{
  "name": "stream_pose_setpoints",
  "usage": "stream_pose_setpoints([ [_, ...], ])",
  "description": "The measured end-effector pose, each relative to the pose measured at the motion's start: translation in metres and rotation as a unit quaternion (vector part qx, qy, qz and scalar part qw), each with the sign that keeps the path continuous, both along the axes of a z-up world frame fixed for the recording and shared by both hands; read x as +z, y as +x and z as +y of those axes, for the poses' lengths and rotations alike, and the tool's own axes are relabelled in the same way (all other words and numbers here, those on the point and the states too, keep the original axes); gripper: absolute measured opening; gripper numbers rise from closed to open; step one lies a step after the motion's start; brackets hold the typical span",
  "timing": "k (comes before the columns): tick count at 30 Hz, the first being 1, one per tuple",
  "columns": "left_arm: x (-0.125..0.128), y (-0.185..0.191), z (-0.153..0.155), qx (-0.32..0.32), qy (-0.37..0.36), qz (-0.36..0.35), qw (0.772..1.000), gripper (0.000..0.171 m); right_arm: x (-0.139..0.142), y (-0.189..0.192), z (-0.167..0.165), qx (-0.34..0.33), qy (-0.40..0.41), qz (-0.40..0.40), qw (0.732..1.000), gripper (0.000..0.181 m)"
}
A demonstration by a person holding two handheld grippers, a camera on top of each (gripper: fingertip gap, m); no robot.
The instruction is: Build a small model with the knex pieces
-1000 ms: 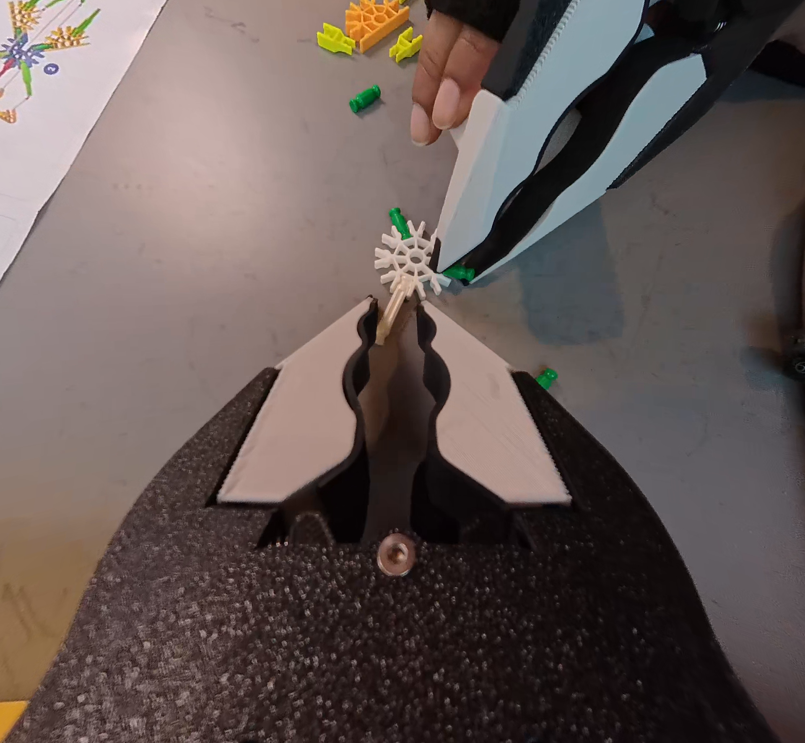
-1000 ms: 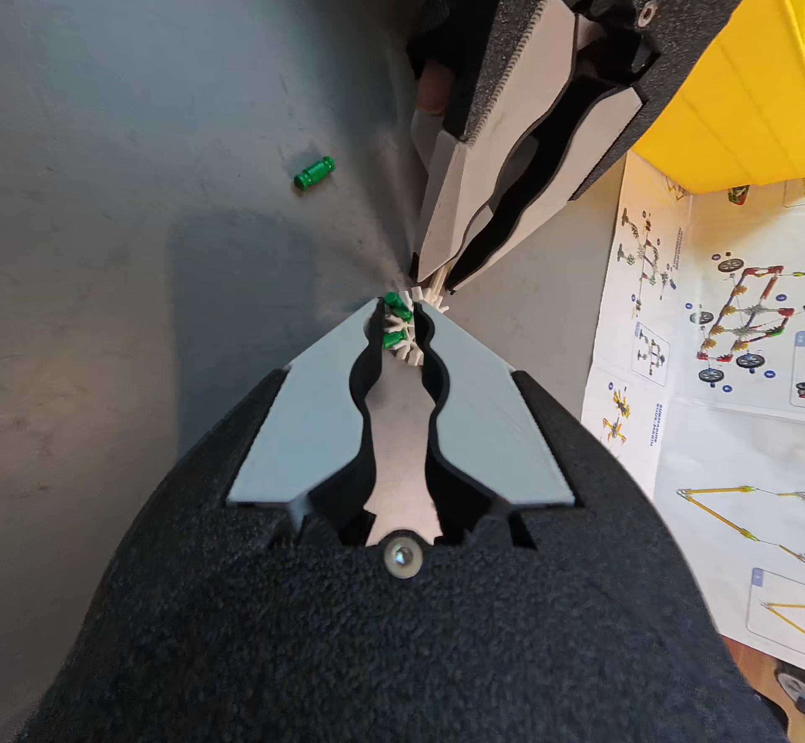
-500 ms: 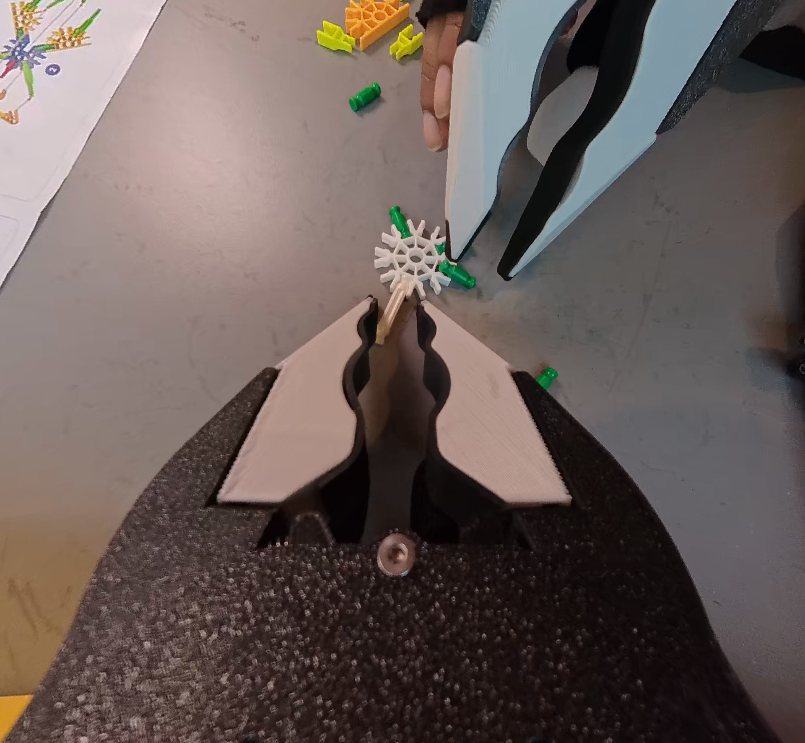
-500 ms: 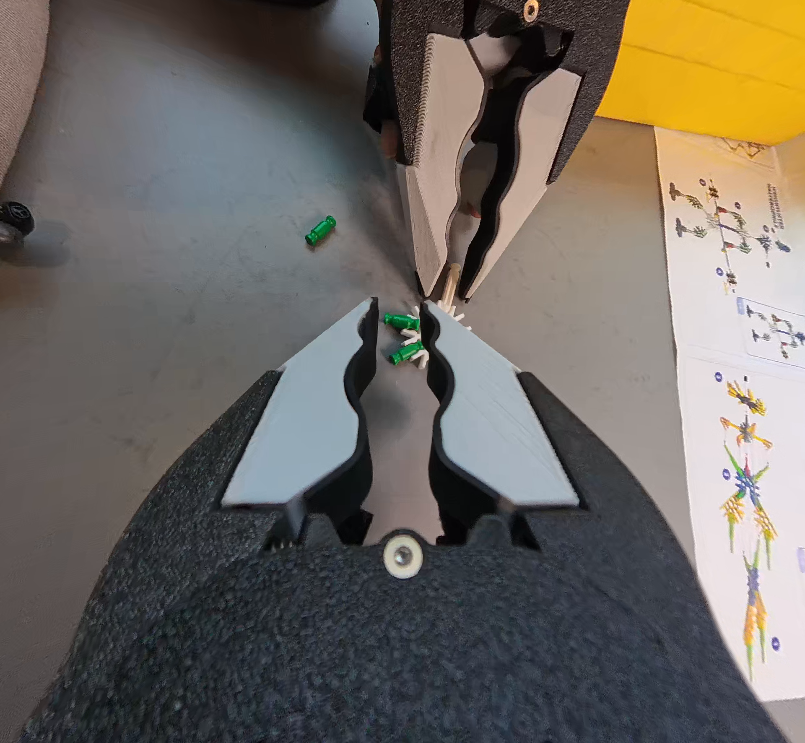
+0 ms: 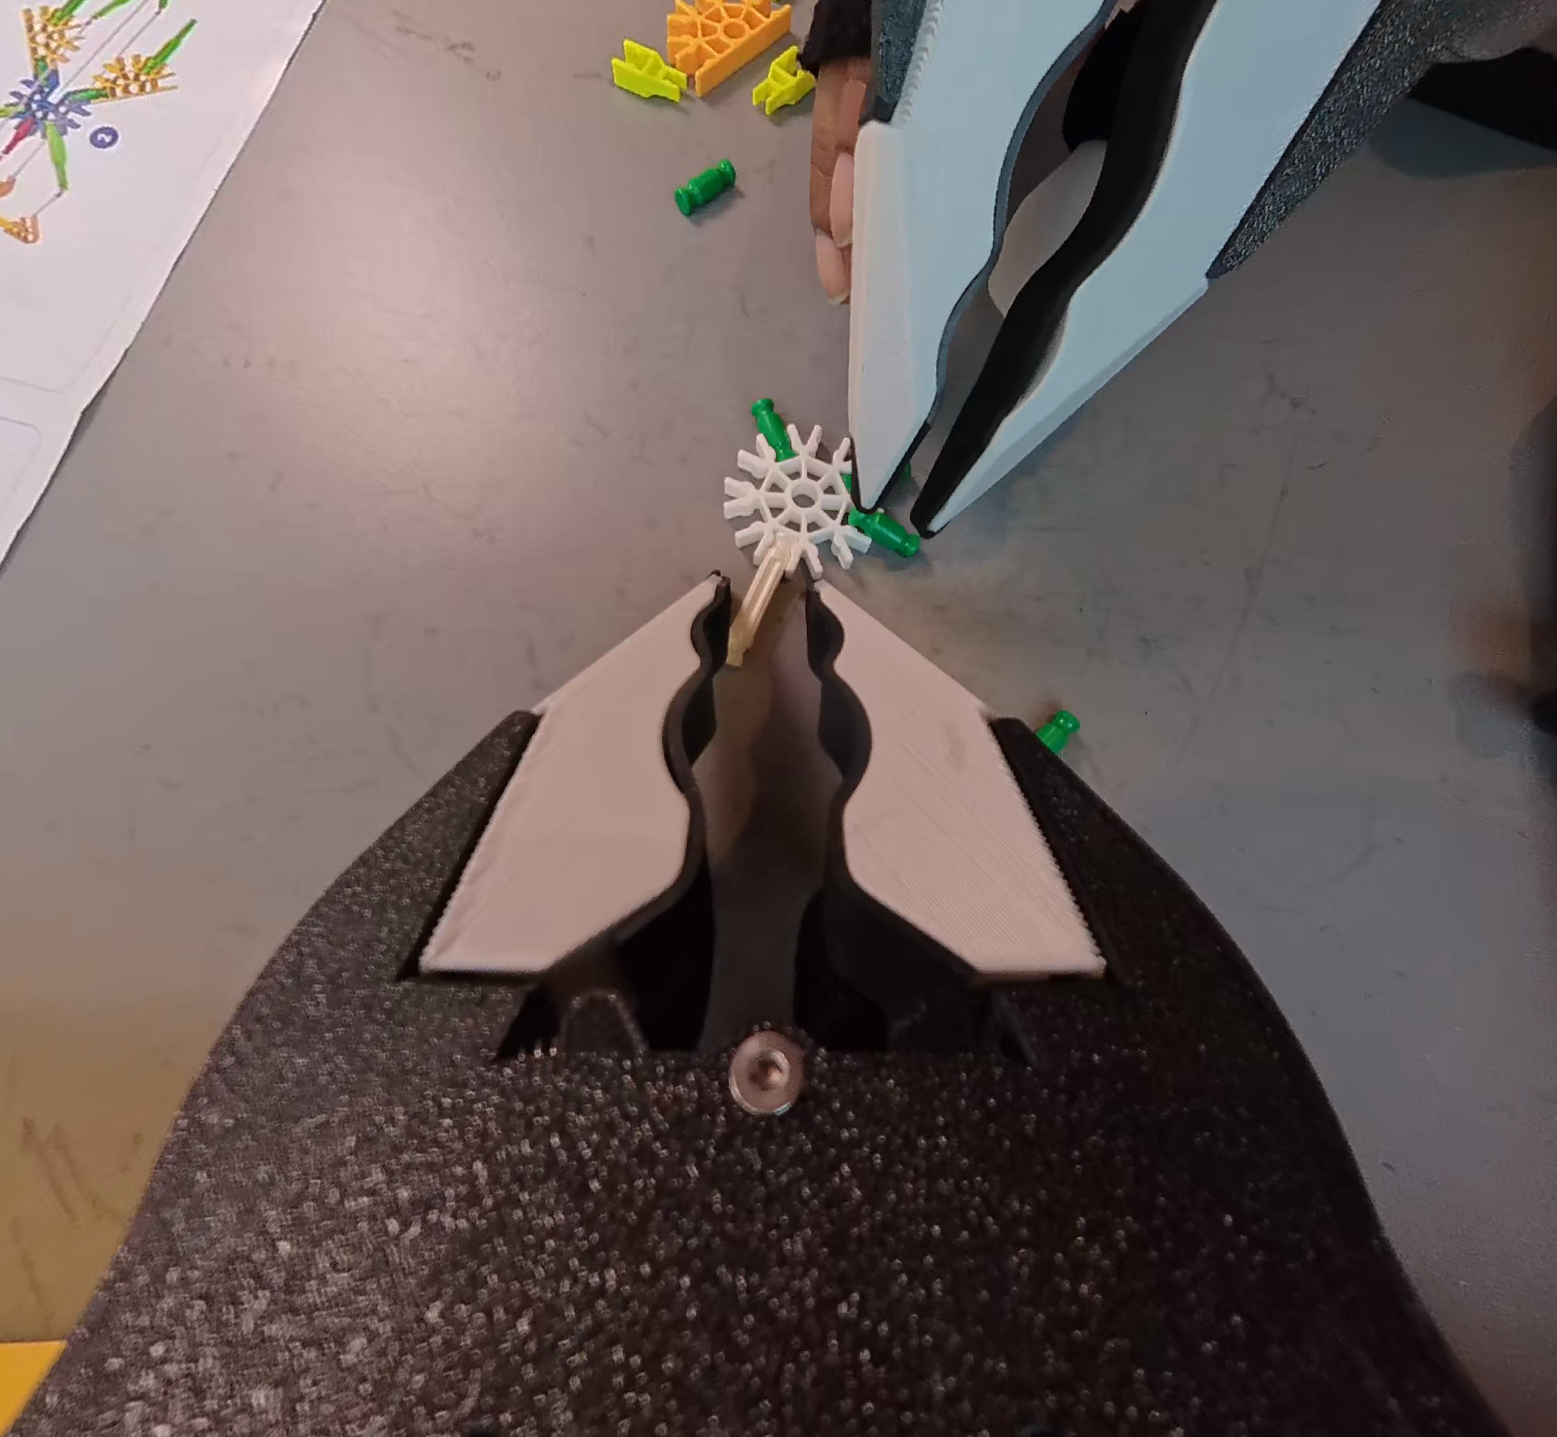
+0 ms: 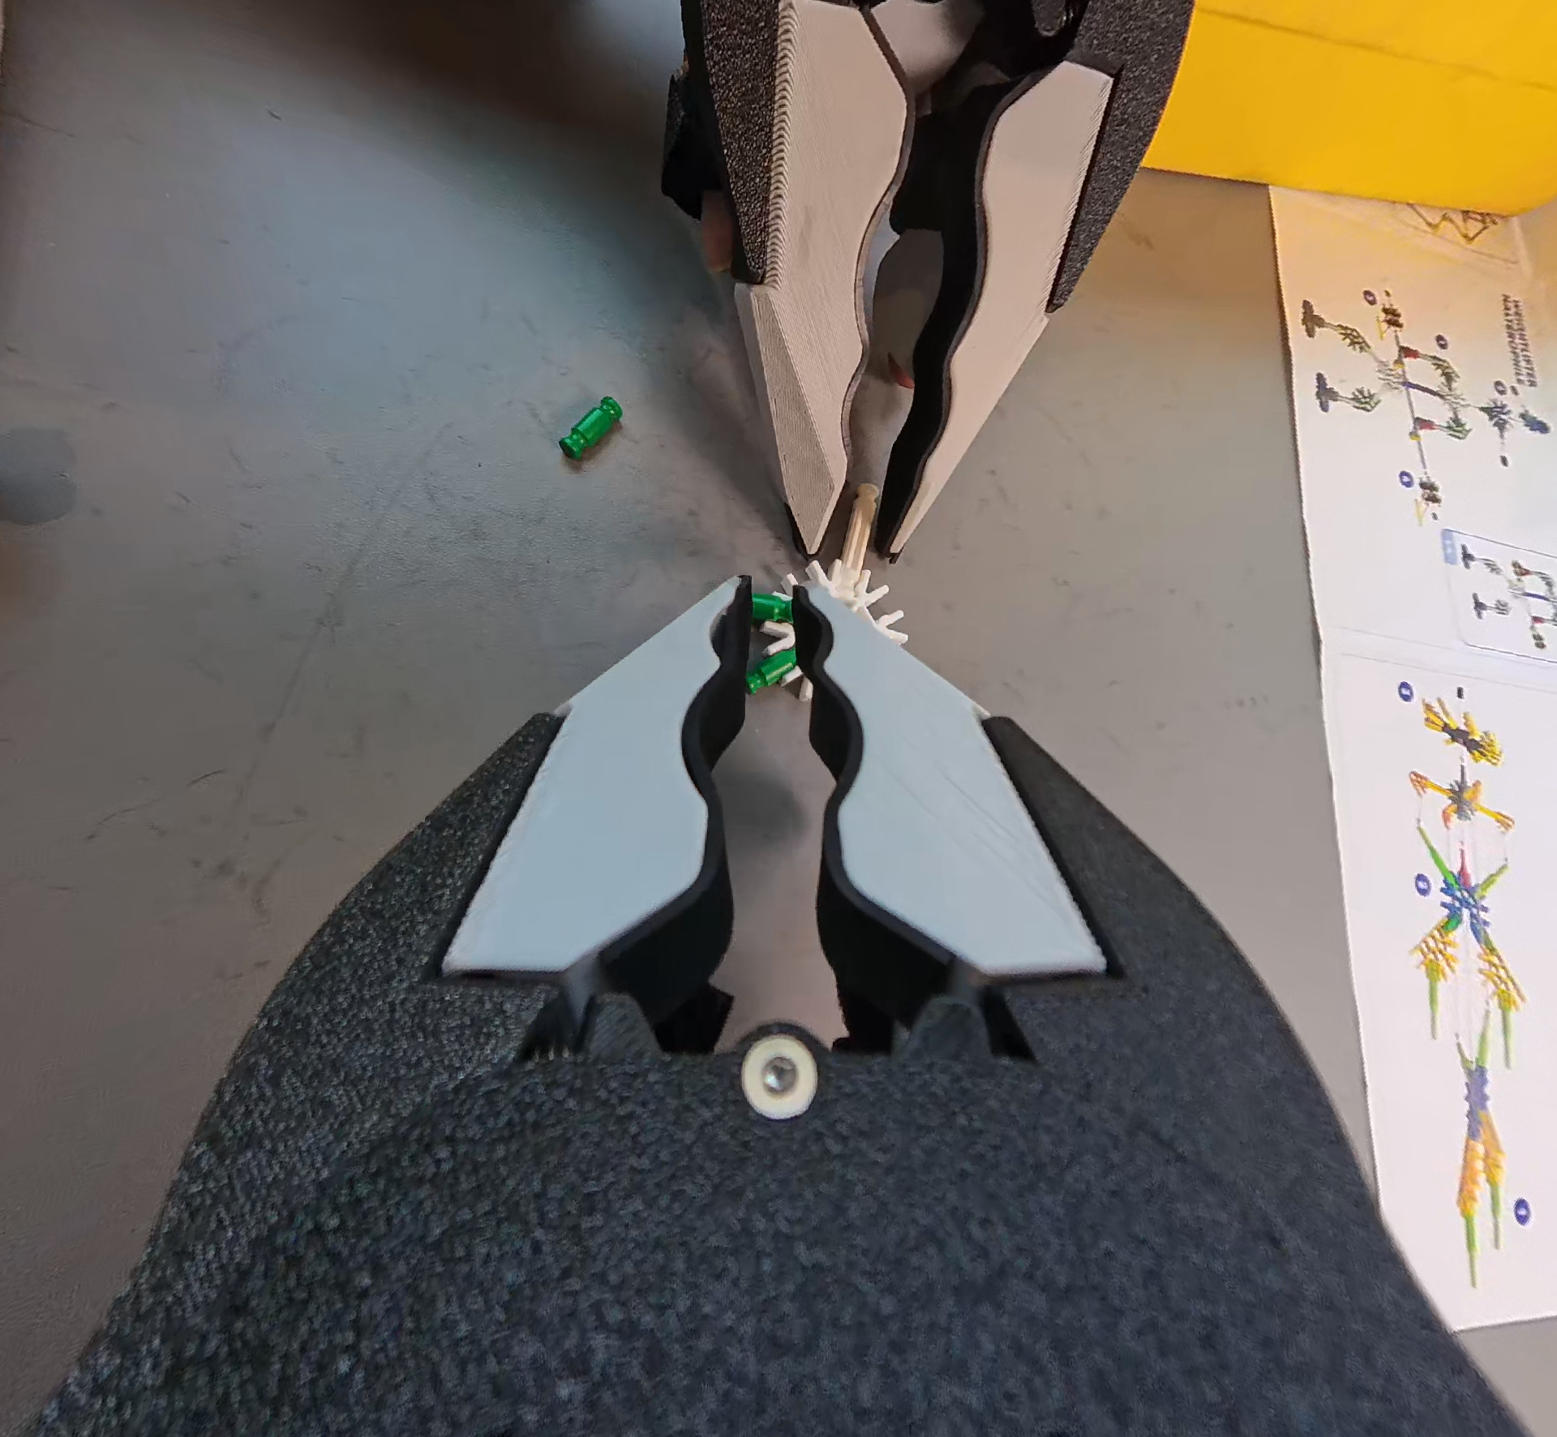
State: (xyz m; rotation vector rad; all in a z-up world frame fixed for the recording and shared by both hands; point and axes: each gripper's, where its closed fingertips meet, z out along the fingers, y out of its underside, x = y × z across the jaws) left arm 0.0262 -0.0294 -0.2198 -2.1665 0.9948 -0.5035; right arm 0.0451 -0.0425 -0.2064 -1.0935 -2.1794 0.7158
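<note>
A white snowflake connector (image 5: 796,499) lies on the grey table with a cream rod (image 5: 758,596) plugged into it. My left gripper (image 5: 765,586) is shut on that rod, which rests against one pad. Two short green rods (image 5: 885,533) (image 5: 768,419) stick out of the connector. My right gripper (image 5: 897,520) comes in from the upper right, jaws a narrow gap apart, with one tip touching the connector's edge above the nearer green rod. In the right wrist view the right gripper (image 6: 768,583) straddles a green rod (image 6: 765,604), with the left gripper (image 6: 849,550) and cream rod (image 6: 861,524) opposite.
Loose green rods (image 5: 706,187) (image 5: 1057,727) lie on the table. An orange connector (image 5: 729,36) and yellow-green clips (image 5: 644,74) sit at the back. An instruction sheet (image 6: 1432,722) lies to one side, and a yellow bin (image 6: 1348,48) stands behind it. A hand (image 5: 830,217) holds the right gripper. The tips of both grippers are at nearly the same place.
The right gripper was shut on the green rod, then opened wide and drew back. It has since narrowed, and its tips are back down at the rod. The left gripper and connector have not moved.
</note>
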Motion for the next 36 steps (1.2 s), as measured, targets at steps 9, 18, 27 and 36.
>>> stream_pose_setpoints([
  [9, 0.0, 0.0, 0.0, 0.0, 0.002, 0.004, 1.0, 0.018, 0.016, -0.002, 0.002, -0.018, -0.045, 0.014, 0.999, 0.004],
  [18, 0.0, 0.0, 0.0, 0.0, 0.001, 0.002, 1.0, 0.018, -0.003, -0.004, 0.005, -0.047, -0.021, -0.067, 0.996, 0.0],
  [27, 0.0, 0.0, 0.0, 0.0, 0.001, 0.005, 1.0, 0.018, 0.005, -0.005, 0.014, -0.057, -0.013, -0.086, 0.995, 0.0],
  [36, 0.0, 0.0, 0.0, 0.001, 0.002, 0.006, 1.0, 0.018, -0.005, 0.0, 0.015, -0.051, 0.015, -0.132, 0.99, 0.0],
])
